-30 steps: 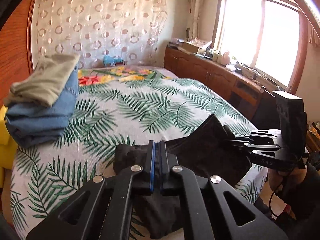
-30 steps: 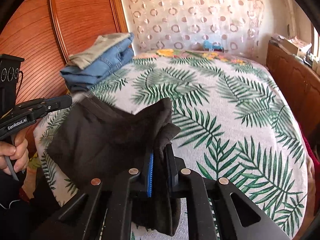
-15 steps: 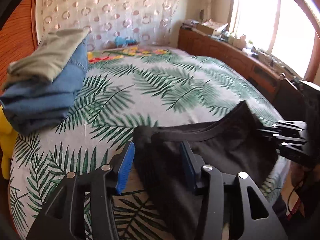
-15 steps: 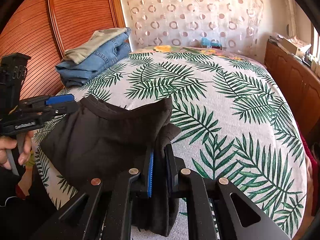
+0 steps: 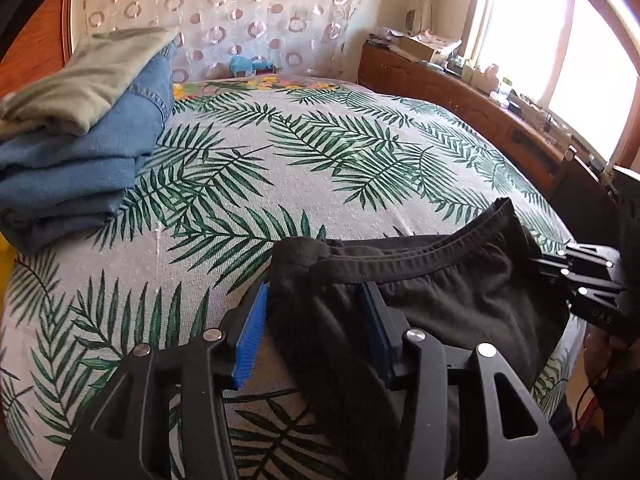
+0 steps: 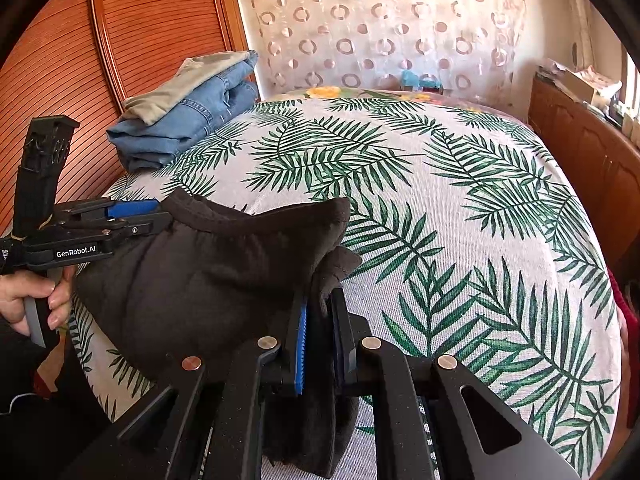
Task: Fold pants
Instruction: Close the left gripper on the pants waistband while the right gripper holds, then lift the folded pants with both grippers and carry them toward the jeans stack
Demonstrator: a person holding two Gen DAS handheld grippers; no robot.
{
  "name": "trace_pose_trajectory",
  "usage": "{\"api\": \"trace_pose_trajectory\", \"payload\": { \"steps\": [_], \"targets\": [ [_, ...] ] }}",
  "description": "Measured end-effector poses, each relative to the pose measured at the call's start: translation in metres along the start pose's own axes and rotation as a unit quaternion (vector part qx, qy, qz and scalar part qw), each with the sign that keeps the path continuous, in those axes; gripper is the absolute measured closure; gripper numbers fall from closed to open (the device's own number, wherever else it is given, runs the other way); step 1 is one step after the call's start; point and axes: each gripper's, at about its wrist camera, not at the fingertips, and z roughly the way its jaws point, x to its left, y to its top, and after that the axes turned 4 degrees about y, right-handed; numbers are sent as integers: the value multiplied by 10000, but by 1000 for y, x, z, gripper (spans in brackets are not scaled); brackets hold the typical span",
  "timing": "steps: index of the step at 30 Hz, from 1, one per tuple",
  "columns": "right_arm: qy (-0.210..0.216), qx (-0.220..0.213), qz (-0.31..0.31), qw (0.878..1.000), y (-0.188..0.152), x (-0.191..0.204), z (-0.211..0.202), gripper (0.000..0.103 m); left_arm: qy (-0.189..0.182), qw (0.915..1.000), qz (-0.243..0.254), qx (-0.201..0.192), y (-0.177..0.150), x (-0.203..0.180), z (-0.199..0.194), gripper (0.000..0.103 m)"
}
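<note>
The black pants (image 5: 448,304) lie on our palm-print bedspread (image 5: 320,168). Our left gripper (image 5: 316,320) stands released, one waistband corner loose between its blue pads. Rightward, our right gripper (image 6: 320,320) stays clenched on the other corner, beyond its fingertips a bare bedspread.

wide bare stretch of palm-print bedspread (image 6: 460,208) ahead and right, folded clothes stack (image 6: 188,112) blocking far-left corner by wooden headboard (image 6: 132,36), black pants (image 6: 208,272) bunched at near edge, cluttered sideboard (image 5: 472,104) along right side
</note>
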Motion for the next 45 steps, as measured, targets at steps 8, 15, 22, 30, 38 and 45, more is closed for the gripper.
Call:
{"api": "trace_pose_trajectory", "payload": {
  "steps": [8, 15, 22, 30, 38, 45],
  "targets": [
    [34, -2, 21, 10000, 0, -2, 2, 93, -221, 9995, 225, -47, -1, -8, -2, 82],
    [37, -206, -71, 9998, -1, 3, -10, 94, -286, 9986, 205, -391, -1, -15, -25, 93],
    [23, -584, -192, 9981, 5, 11, -34, 94, -330, 9954, 256, -861, 8, -21, -63, 93],
    [-19, -856, -455, 9953, 29, 17, -53, 94, -180, 9912, 381, -1255, 32, -18, -82, 93],
    [-18, -960, -690, 9930, 62, 24, -52, 94, -56, 9884, 349, -1480, 55, -4, -89, 93],
    [22, -1023, -921, 9905, 101, 31, -40, 94, 86, 9847, 323, -1710, 77, 13, -99, 93]
  ]
}}
